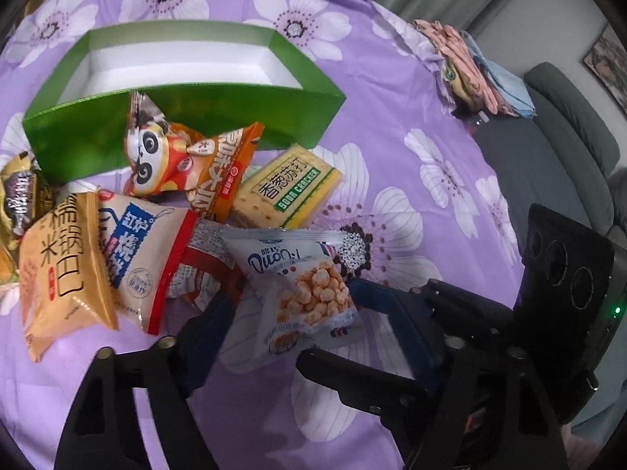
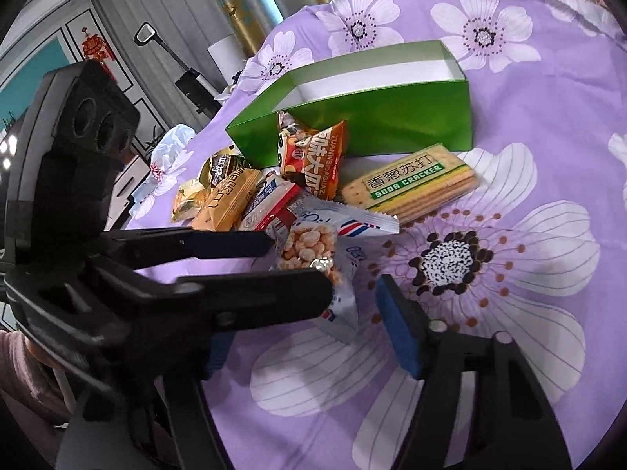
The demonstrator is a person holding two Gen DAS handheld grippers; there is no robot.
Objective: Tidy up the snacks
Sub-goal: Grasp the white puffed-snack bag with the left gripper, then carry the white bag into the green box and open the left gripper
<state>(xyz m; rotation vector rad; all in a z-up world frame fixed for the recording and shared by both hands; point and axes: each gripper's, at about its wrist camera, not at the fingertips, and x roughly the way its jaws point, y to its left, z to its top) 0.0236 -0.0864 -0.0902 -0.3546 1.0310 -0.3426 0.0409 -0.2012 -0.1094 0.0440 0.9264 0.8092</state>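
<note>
An open green box stands on the purple floral cloth, with nothing visible inside it. A pile of snack packets lies in front of it: a panda packet, an orange packet, a soda cracker pack, yellow and white packets, and a white popcorn packet. My left gripper is open with its jaws on either side of the popcorn packet. My right gripper is open just right of it, holding nothing.
A grey sofa and folded cloths lie beyond the table's right edge. A white plastic bag sits at the far left edge. More packets lie at the pile's left.
</note>
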